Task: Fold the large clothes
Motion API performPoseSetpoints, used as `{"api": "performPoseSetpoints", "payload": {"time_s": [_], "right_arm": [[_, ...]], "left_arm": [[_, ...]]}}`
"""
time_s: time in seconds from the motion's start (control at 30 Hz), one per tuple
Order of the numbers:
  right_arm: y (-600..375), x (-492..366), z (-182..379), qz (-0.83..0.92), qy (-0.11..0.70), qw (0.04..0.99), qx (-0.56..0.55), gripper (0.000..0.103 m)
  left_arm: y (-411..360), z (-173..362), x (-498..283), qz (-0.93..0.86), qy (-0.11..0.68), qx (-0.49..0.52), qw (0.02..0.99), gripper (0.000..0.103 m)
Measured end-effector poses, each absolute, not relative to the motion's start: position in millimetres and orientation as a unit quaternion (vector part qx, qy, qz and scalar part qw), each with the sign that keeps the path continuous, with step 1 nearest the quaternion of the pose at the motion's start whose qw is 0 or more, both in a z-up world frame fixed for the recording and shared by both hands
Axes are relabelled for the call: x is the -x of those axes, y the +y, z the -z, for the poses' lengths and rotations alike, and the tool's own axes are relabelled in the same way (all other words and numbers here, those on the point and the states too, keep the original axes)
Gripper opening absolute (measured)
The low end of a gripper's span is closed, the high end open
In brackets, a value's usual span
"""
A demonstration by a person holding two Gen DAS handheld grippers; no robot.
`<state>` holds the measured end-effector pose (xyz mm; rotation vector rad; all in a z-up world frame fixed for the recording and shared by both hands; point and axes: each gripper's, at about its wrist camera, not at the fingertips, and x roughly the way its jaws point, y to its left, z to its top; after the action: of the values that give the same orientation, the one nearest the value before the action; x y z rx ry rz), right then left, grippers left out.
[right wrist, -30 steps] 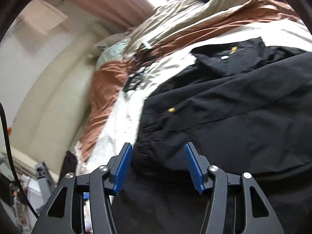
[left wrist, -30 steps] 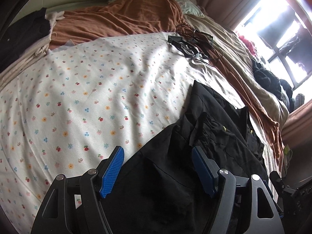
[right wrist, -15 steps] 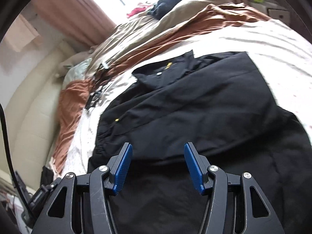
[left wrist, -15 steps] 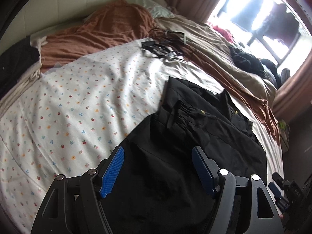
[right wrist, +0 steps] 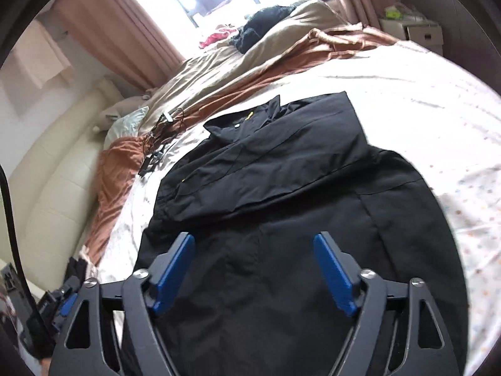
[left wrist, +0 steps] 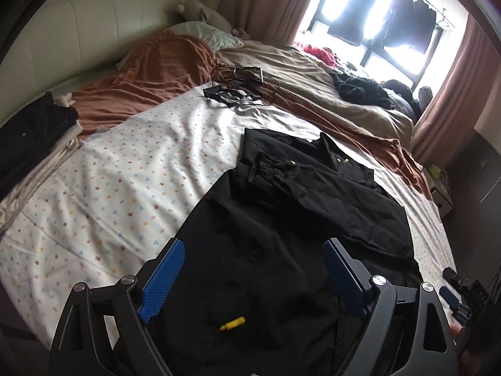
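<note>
A large black jacket (left wrist: 281, 219) lies flat on the flowered white bedsheet (left wrist: 125, 169), collar toward the far side, with one sleeve folded across its chest. A small yellow tag (left wrist: 232, 325) shows near its near hem. The jacket also fills the right wrist view (right wrist: 281, 219). My left gripper (left wrist: 253, 277) is open and empty above the near hem. My right gripper (right wrist: 255, 269) is open and empty above the jacket's lower part.
A brown blanket (left wrist: 150, 75) and beige duvet (left wrist: 313, 72) lie bunched at the far side, with black cables (left wrist: 241, 87) on the sheet. Folded clothes (left wrist: 34, 131) are stacked at the left. A bright window (left wrist: 375, 18) and curtains stand behind. Cardboard boxes (right wrist: 416, 31) stand beside the bed.
Both grippers have pulled back and risen from the jacket, so more of the bed and the window show. Both stay open and empty.
</note>
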<state>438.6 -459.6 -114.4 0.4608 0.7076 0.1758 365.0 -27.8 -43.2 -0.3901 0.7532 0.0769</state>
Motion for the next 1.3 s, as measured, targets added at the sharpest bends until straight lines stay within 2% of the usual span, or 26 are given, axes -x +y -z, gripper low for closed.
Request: {"api": "performPoseSetpoints", "payload": {"time_s": [0.1,0.23,0.7,1.07,1.3], "right_arm": [[-466,-415,102,-0.084,0.324,0.917,-0.218,0.103],[-471,-383,91,-0.087,0.307,0.921,-0.226,0.103],[-488,-244,73,-0.086,0.258,0.937,-0.218,0.103],[-537,-141,78,-0.052,0.215,0.946,-0.238,0.103],[-548,-113,84,-0.052,0.205,0.953,-0.218,0.103]], "left_arm": [[-23,36,-339,-0.035,0.354,0.181,0.917,0.093],[-18,22,-302,-0.033,0.33,0.165,0.929,0.102],[12,0,-190,-0.007,0.288,0.16,0.944,0.102],[64,21,-115,-0.016,0.28,0.175,0.944,0.102],[81,34,-88,-0.019,0.282,0.175,0.943,0.102]]}}
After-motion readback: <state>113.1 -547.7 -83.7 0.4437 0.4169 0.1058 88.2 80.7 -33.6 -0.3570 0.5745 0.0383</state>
